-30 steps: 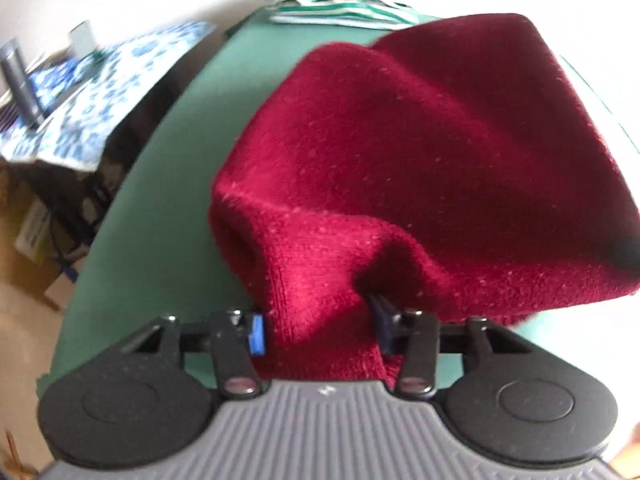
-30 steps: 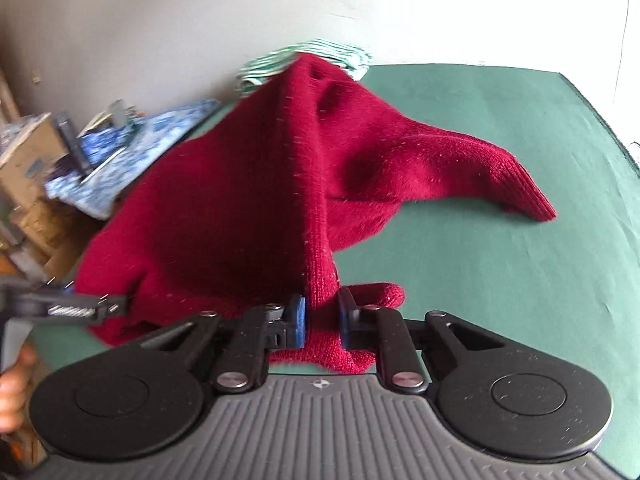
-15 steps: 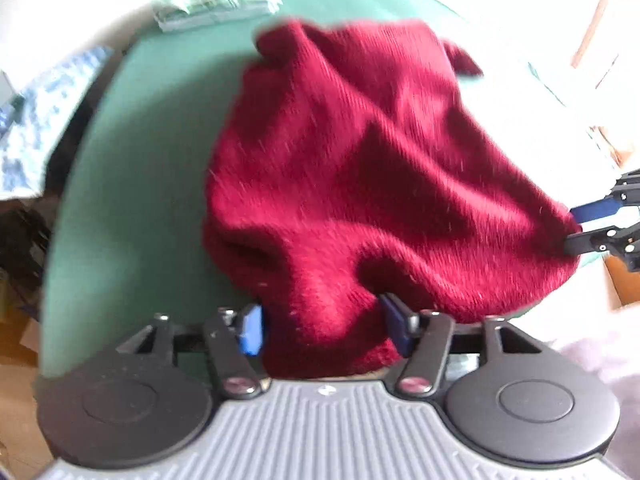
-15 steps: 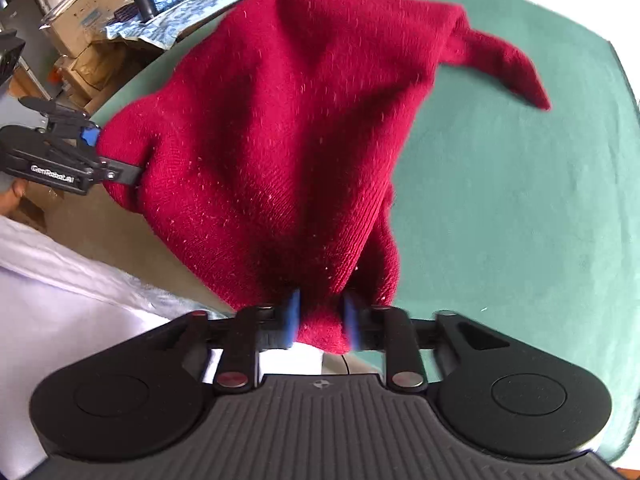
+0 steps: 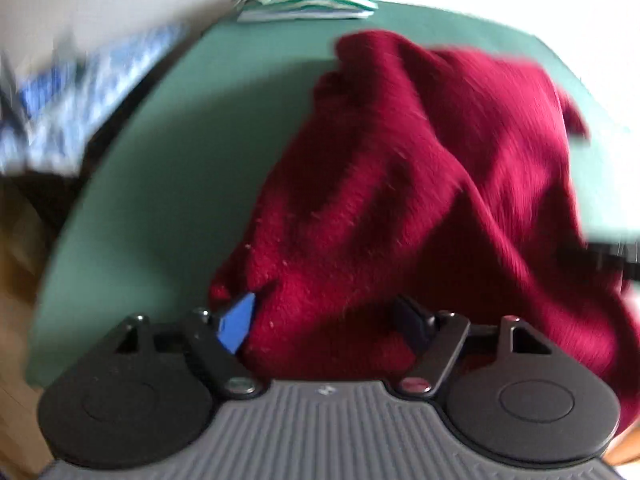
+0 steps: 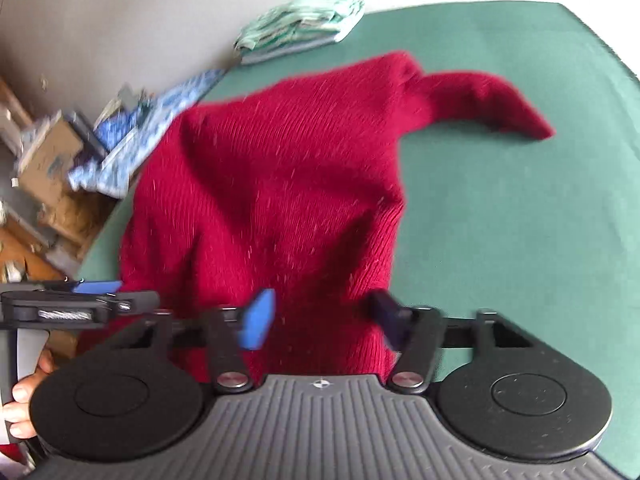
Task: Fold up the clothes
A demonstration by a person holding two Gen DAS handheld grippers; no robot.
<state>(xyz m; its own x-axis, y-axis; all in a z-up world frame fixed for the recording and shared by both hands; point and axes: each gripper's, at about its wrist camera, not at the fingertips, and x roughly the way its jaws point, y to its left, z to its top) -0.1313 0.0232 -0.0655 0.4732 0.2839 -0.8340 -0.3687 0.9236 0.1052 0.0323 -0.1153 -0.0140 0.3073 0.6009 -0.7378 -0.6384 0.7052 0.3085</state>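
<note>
A dark red knitted sweater [image 5: 420, 184] lies bunched on the green table [image 5: 160, 200], blurred by motion. Its near edge sits between the spread fingers of my left gripper [image 5: 324, 320], which is open. In the right wrist view the sweater [image 6: 272, 184] spreads from the near edge toward the back, one sleeve [image 6: 488, 100] pointing right. My right gripper [image 6: 320, 316] is open too, its fingers wide apart over the sweater's hem. The left gripper [image 6: 80, 308] shows at the sweater's left corner, held by a hand [image 6: 24, 396].
A folded green-and-white striped stack [image 6: 300, 28] sits at the table's far edge. Left of the table are a blue patterned cloth [image 6: 160, 120] and cardboard boxes [image 6: 48, 160]. Bare green table surface [image 6: 520, 240] extends to the right of the sweater.
Both grippers have opened; the right one was shut on the hem before. The sweater has dropped from hanging to lying on the table. Both views swung back toward the table.
</note>
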